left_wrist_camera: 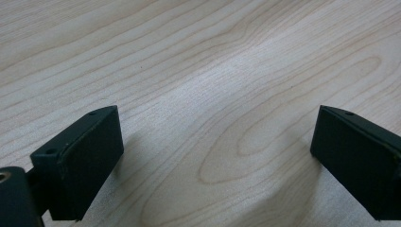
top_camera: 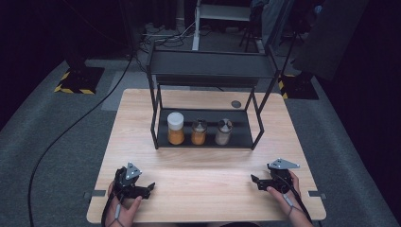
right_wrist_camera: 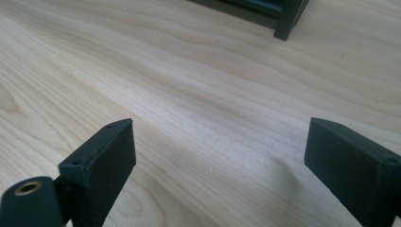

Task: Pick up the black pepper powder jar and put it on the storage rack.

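Resting low on the tabletop (top_camera: 203,165), the left hand-held gripper (top_camera: 150,185) and right hand-held gripper (top_camera: 254,179) both gape empty, seemingly poised for the three spice jars (top_camera: 199,132) standing well apart on the rack's (top_camera: 208,68) lower shelf.
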Available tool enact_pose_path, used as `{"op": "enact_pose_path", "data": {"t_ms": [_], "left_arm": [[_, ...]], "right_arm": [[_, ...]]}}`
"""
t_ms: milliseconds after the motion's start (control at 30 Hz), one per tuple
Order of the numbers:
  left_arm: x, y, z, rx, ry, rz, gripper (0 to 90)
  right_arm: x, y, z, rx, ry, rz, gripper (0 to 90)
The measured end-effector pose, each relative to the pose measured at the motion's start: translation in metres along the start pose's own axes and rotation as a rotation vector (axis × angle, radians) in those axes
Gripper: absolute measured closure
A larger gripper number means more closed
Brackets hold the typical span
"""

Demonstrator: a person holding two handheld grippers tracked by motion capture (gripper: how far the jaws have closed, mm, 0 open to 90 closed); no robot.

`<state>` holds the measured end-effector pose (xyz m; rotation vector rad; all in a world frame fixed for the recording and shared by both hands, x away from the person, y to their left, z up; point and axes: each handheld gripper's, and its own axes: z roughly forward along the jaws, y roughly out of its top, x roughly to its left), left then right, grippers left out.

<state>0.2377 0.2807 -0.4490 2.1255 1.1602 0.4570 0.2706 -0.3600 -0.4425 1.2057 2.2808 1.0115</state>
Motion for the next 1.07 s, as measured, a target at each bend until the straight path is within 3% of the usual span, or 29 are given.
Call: {"op": "enact_pose_path", "data": {"t_ms": [167, 467, 1067], "left_arm": [[0.0, 0.0, 0.0, 0.0, 0.0, 0.0, 3.3], [0.0, 0.0, 0.0, 0.0, 0.0, 0.0, 3.3], [0.0, 0.0, 0.0, 0.001, 0.0, -0.001, 3.3]], "right_arm": [[0.002, -0.002, 0.003, 0.023, 0.001, -0.01, 10.2], [0.005, -0.011, 0.0, 0.005, -0.009, -0.025, 8.5], [0.005, -0.011, 0.0, 0.01, -0.009, -0.024, 6.9]]}}
